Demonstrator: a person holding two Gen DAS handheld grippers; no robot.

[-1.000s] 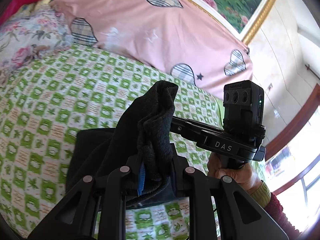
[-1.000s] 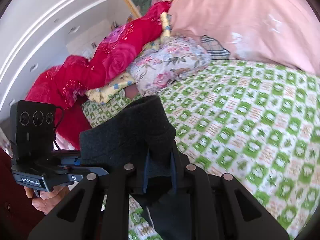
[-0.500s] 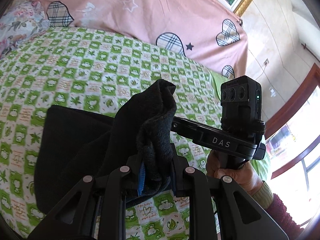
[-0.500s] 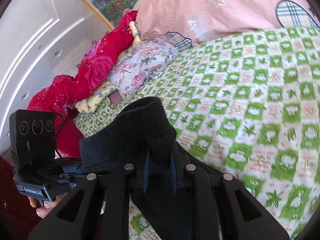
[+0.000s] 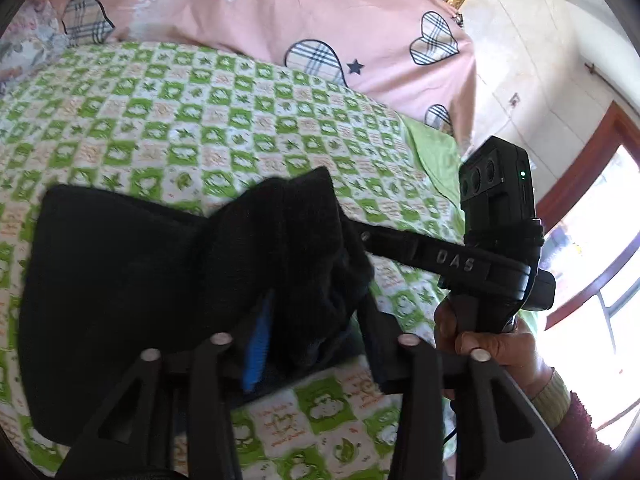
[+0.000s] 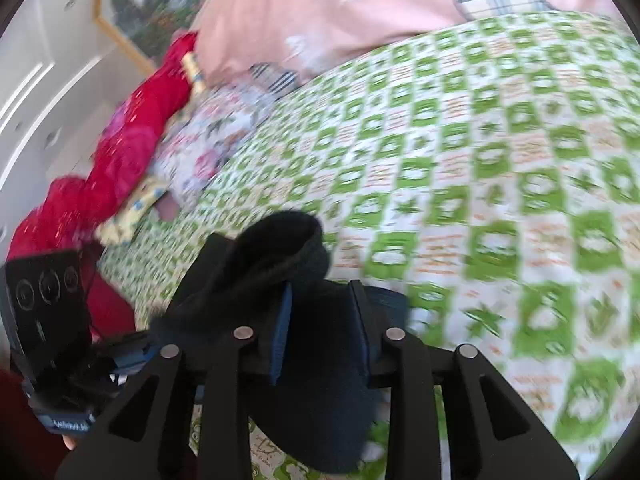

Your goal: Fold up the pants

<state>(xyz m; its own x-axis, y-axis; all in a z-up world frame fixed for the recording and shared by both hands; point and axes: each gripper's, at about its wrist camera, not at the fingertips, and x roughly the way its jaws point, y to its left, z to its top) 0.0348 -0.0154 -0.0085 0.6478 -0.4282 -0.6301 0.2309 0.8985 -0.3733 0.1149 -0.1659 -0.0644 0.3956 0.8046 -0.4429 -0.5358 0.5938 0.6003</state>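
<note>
Left wrist view showed the left gripper (image 5: 308, 320) at the lower centre of the frame, its two fingers closed tight on a bunched fold of one pair of black knit fabric pants (image 5: 120, 280). A single blue pad (image 5: 256, 356) lined the inner face of one finger. From the pinched fold the pants spread toward the left of the frame and lay on the bed's green-and-white checked cotton sheet (image 5: 224, 120). One pink quilt with plaid heart patches (image 5: 280, 12) filled the top of the frame, behind the sheet. At the right, the right gripper (image 5: 496, 256), a black handheld unit, was gripped from below by the person's right hand (image 5: 496, 348), and its front reached to the pants' bunched fold.

Right wrist view, blurred, showed the right gripper (image 6: 320, 316) at the lower centre, its fingers clamped on a raised hump of the same pants (image 6: 280, 256), with more dark cloth hanging down between the finger frames. The checked sheet (image 6: 500, 160) covered the right half. One red floral blanket (image 6: 132, 152) lay rumpled at the left, and the left gripper (image 6: 52, 320) stood in the lower left corner.
</note>
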